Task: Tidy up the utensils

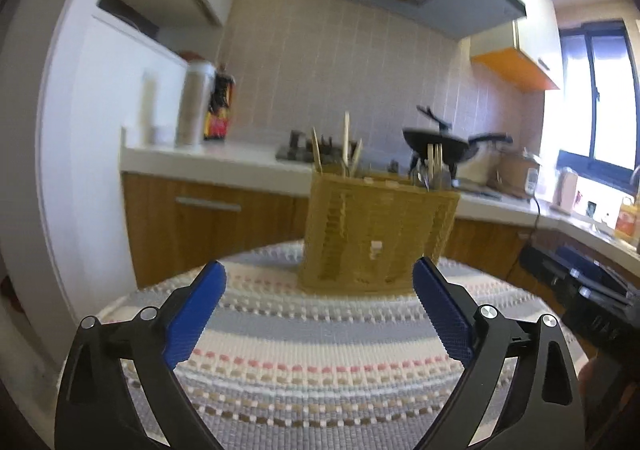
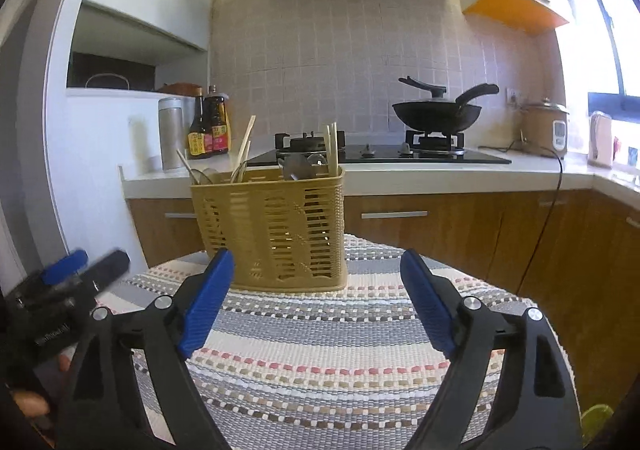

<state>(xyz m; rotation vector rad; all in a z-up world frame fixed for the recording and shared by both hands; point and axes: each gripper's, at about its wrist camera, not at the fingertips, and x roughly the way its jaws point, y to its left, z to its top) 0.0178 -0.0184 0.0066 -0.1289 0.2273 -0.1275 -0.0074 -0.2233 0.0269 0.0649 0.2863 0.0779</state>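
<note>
A tan slotted utensil basket (image 1: pixel 376 234) stands on a round table with a striped woven cloth (image 1: pixel 312 354). Chopsticks (image 1: pixel 346 137) and metal spoons stick out of its top. My left gripper (image 1: pixel 319 270) is open and empty, just in front of the basket. In the right wrist view the basket (image 2: pixel 272 226) holds chopsticks (image 2: pixel 332 147) and spoons (image 2: pixel 298 165). My right gripper (image 2: pixel 317 262) is open and empty, in front of the basket and slightly to its right. The left gripper also shows in the right wrist view (image 2: pixel 86 264), low at the left.
Behind the table runs a kitchen counter (image 2: pixel 400 173) with a gas hob, a black wok (image 2: pixel 436 113), sauce bottles (image 2: pixel 210 125), a metal flask (image 2: pixel 172 137) and a rice cooker (image 2: pixel 546 123). Wooden cabinets stand below. The right gripper's body (image 1: pixel 588 290) shows at the right.
</note>
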